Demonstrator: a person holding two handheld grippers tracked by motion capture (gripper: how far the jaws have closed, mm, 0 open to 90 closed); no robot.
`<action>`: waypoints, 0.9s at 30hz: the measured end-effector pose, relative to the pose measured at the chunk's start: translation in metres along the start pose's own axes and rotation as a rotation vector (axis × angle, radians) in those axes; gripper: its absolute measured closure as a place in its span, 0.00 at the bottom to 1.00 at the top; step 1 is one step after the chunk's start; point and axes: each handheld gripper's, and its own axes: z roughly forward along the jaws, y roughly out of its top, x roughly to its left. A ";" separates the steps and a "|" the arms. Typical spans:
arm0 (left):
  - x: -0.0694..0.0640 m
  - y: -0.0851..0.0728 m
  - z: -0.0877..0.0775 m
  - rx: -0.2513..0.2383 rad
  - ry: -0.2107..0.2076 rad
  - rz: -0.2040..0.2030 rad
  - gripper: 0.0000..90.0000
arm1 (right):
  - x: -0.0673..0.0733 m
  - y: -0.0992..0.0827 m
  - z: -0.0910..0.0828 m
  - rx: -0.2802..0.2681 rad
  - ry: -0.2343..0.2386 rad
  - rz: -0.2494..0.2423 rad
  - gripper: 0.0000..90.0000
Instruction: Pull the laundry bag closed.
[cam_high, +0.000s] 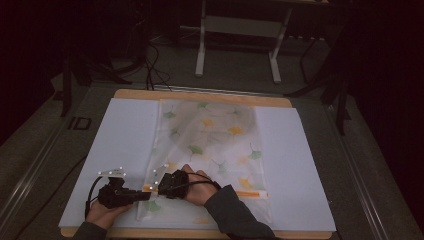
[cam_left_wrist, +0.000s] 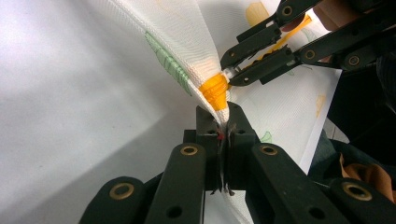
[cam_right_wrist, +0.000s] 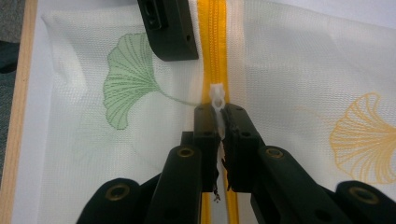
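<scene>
A white mesh bag (cam_high: 210, 145) printed with green and yellow ginkgo leaves lies flat on a white board (cam_high: 120, 135). Its orange zipper (cam_high: 250, 194) runs along the near end. My left gripper (cam_high: 146, 196) is shut on the bag's fabric at the zipper's left end (cam_left_wrist: 215, 91), with the cloth lifted into a tent there. My right gripper (cam_high: 156, 186) is shut on the small white zipper pull (cam_right_wrist: 217, 95), right beside the left gripper. In the left gripper view the right gripper (cam_left_wrist: 229, 72) pinches that pull. The left gripper's jaw block (cam_right_wrist: 170, 28) lies beside the zipper (cam_right_wrist: 212, 46).
The white board rests on a wooden tabletop (cam_high: 200, 95) whose edge shows at the back and front. Beyond it stand a metal frame's legs (cam_high: 201, 55) and cables (cam_high: 155, 70) on a dark floor. A sleeve (cam_high: 235, 212) crosses the bag's near end.
</scene>
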 end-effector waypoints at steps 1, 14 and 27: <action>0.000 0.000 0.000 0.000 -0.001 0.001 0.97 | 0.000 0.000 0.000 0.001 0.001 0.000 0.94; 0.001 -0.001 -0.002 -0.005 0.002 0.004 0.97 | -0.001 -0.015 -0.005 0.035 -0.018 0.008 0.94; 0.001 0.000 -0.003 -0.005 0.001 0.010 0.97 | -0.001 -0.022 -0.012 0.041 -0.024 0.007 0.94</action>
